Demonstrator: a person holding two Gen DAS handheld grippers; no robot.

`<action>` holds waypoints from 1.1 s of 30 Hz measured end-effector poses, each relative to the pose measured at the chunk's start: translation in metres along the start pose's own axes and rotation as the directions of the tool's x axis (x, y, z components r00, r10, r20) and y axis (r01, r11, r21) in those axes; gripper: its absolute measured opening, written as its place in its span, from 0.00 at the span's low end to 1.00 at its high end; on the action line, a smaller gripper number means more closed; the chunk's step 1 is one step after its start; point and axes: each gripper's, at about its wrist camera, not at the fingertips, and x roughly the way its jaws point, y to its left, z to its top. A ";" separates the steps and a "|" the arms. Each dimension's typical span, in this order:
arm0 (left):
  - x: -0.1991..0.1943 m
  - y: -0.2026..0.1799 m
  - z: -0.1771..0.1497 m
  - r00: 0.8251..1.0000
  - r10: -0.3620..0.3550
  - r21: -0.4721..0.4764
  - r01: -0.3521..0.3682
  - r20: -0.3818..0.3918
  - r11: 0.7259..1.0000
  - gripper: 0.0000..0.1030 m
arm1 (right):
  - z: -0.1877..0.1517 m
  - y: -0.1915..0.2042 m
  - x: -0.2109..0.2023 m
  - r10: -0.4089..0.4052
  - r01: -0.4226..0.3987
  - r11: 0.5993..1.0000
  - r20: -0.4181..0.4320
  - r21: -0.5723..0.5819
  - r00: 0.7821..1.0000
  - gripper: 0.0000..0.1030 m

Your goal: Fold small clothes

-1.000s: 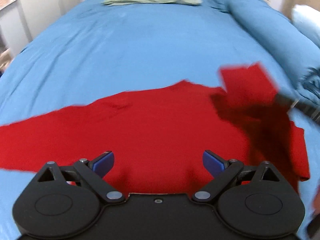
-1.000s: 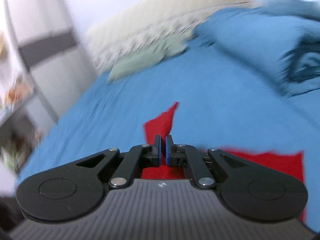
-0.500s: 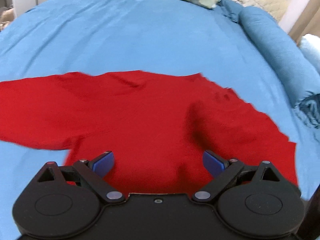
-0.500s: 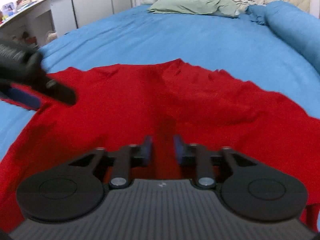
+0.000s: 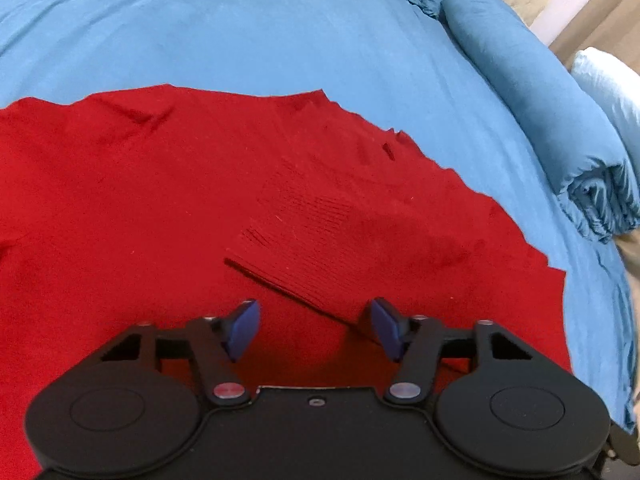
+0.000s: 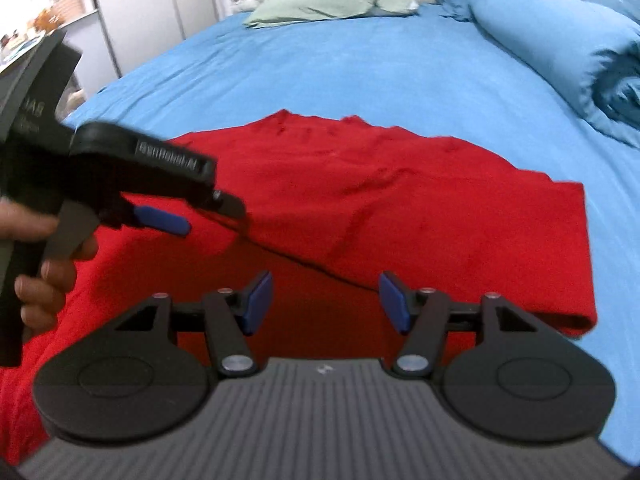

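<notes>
A red sweater (image 5: 152, 208) lies spread on the blue bed sheet (image 5: 240, 32). Its right sleeve (image 5: 320, 232) is folded in over the body, and the ribbed cuff ends just ahead of my left gripper (image 5: 314, 330), which is open and empty above the cloth. In the right wrist view the sweater (image 6: 420, 208) shows with the folded sleeve edge running across it. My right gripper (image 6: 326, 300) is open and empty just above that edge. The left gripper (image 6: 160, 216) also appears there at the left, held in a hand.
A rolled blue duvet (image 5: 540, 92) lies along the right side of the bed. A green pillow (image 6: 332, 4) sits at the headboard. A white cabinet (image 6: 152, 8) and a desk stand off the bed's left side.
My right gripper has let go of the sleeve and opened wide. The sleeve now lies folded over the sweater's body. My left gripper's jaws have narrowed somewhat and it has shifted right.
</notes>
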 end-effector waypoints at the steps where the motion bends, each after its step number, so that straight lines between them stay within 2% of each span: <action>1: 0.001 -0.001 -0.001 1.000 0.008 0.005 -0.008 0.015 1.000 0.60 | -0.001 -0.003 0.001 -0.004 0.004 1.000 0.002 0.007 1.000 0.73; 3: 0.005 -0.005 0.002 0.999 0.019 0.015 -0.020 0.034 1.000 0.58 | -0.002 -0.006 0.007 -0.008 0.008 1.000 0.002 0.021 1.000 0.73; 5: 0.009 -0.009 0.005 0.998 0.030 0.022 -0.031 0.052 0.999 0.47 | -0.002 -0.008 0.013 -0.007 0.007 0.999 -0.001 0.039 1.000 0.73; 6: 0.011 -0.011 0.007 0.998 0.033 0.023 -0.034 0.060 0.999 0.31 | -0.001 -0.009 0.014 -0.005 0.005 0.999 0.000 0.048 1.000 0.73; 7: 0.013 -0.013 0.009 0.997 0.038 0.022 -0.039 0.066 0.999 0.08 | -0.001 -0.009 0.015 -0.002 0.002 0.999 0.002 0.054 1.000 0.73; 8: 0.014 -0.014 0.012 0.997 0.037 0.018 -0.038 0.070 0.999 0.03 | -0.001 -0.009 0.015 0.000 0.000 0.998 0.002 0.056 1.000 0.73; 12: -0.007 -0.016 0.021 0.988 0.011 0.011 -0.013 0.154 1.000 0.04 | -0.002 -0.006 0.016 0.014 -0.014 0.999 -0.009 0.047 1.000 0.73; 14: -0.028 -0.018 0.026 0.976 0.016 0.042 -0.025 0.219 0.999 0.04 | -0.004 -0.007 0.016 0.012 -0.011 0.999 -0.022 0.043 1.000 0.73; 18: -0.070 0.003 0.033 0.940 0.073 0.017 -0.084 0.334 0.996 0.04 | -0.003 -0.012 0.019 -0.020 0.022 0.998 -0.039 0.052 0.999 0.73; 21: -0.083 0.038 0.024 0.910 0.185 -0.028 -0.188 0.371 0.982 0.04 | -0.002 -0.024 0.024 -0.060 0.064 0.993 -0.048 0.096 0.997 0.74; 22: -0.081 0.050 0.021 0.906 0.218 -0.044 -0.217 0.362 0.975 0.04 | -0.003 -0.028 0.025 -0.076 0.081 0.991 -0.050 0.109 0.996 0.75; 25: -0.067 0.085 0.010 0.915 0.258 -0.102 -0.238 0.309 0.966 0.04 | -0.006 -0.039 0.027 -0.124 0.131 0.983 -0.054 0.132 0.991 0.79; 28: -0.056 0.102 0.003 0.926 0.252 -0.126 -0.224 0.281 0.966 0.04 | -0.011 -0.044 0.025 -0.176 0.182 0.976 -0.058 0.122 0.983 0.79; 30: -0.054 0.100 0.002 0.922 0.252 -0.105 -0.231 0.294 0.967 0.04 | -0.015 -0.048 0.022 -0.208 0.214 0.970 -0.062 0.119 0.976 0.79; 32: -0.055 0.096 0.001 0.919 0.258 -0.091 -0.241 0.298 0.966 0.06 | -0.019 -0.053 0.017 -0.202 0.211 0.969 -0.074 0.133 0.977 0.80; 33: -0.056 0.097 0.001 0.918 0.263 -0.091 -0.246 0.297 0.965 0.11 | -0.018 -0.054 0.015 -0.201 0.210 0.969 -0.085 0.132 0.976 0.80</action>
